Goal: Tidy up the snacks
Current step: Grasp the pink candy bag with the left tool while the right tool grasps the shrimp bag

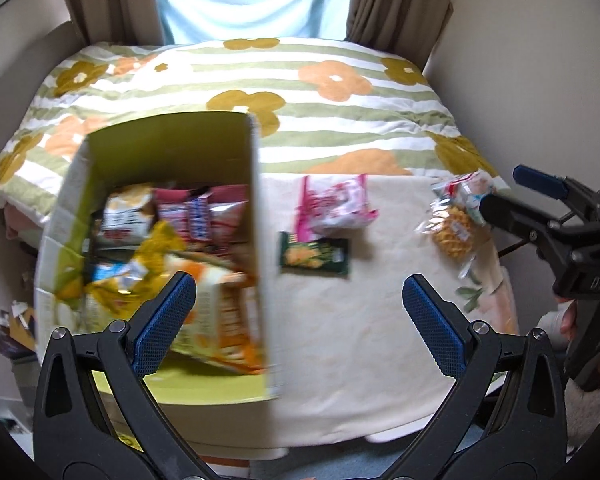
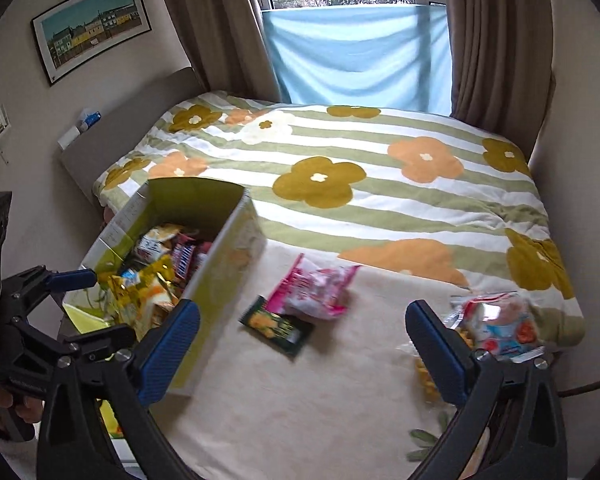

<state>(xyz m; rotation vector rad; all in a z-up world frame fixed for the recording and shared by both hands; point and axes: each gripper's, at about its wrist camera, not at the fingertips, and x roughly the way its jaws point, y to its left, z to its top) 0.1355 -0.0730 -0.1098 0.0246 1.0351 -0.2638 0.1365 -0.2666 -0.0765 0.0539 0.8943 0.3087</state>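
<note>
Right wrist view: wide-open right gripper hovers just near of the dark green packet, its long axis running far-left to near-right.

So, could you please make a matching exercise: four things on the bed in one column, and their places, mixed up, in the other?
Things:
1. green box
2. pink packet
3. dark green packet
4. clear bag of yellow snacks

Places:
A. far right edge of the cream cloth
B. left side, full of snack packets
C. middle of the cloth, beside the dark green packet on the window side
D. flat on the cloth, between the box and the pink packet

Pairs: 1-B, 2-C, 3-D, 4-A
</note>
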